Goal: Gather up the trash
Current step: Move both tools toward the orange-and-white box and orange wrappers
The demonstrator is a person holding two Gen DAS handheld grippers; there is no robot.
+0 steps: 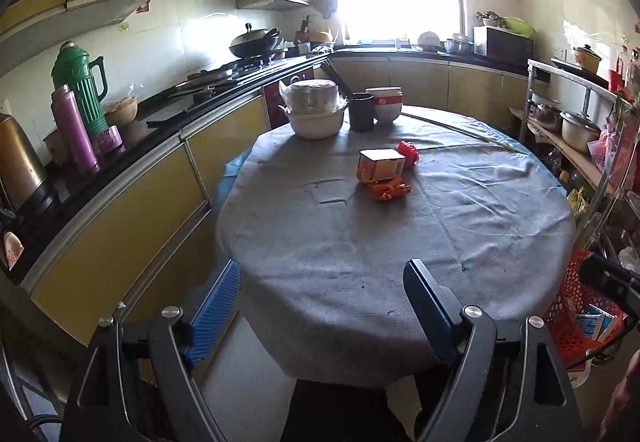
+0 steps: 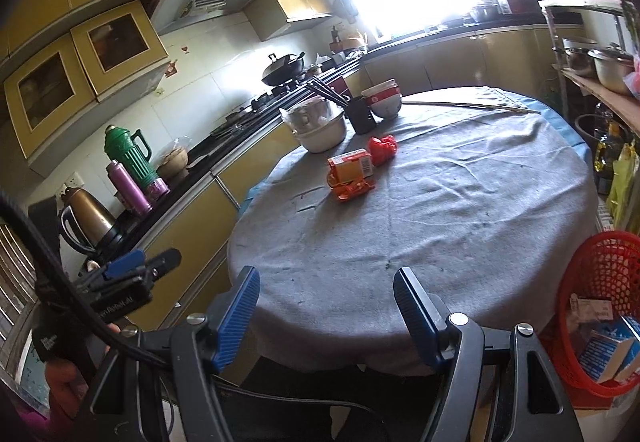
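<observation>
Three pieces of trash lie together near the middle of the round table [image 1: 360, 242] with a grey cloth: an orange carton [image 1: 382, 164] [image 2: 352, 167], a crumpled orange wrapper [image 1: 390, 191] [image 2: 354, 189] in front of it, and a red crumpled piece [image 1: 409, 151] [image 2: 383, 148] behind it. A red mesh basket [image 1: 576, 306] [image 2: 600, 306] at the table's right holds some cartons. My left gripper [image 1: 322, 282] is open and empty over the near table edge. My right gripper [image 2: 326, 290] is open and empty over the near edge too. The left gripper also shows in the right wrist view [image 2: 136, 268].
A white lidded pot [image 1: 316, 110], a dark cup with chopsticks [image 1: 361, 110] and stacked bowls [image 1: 386, 102] stand at the table's far side. A counter [image 1: 120, 162] with flasks and a kettle runs along the left. A shelf rack [image 1: 580, 130] with pots stands at the right.
</observation>
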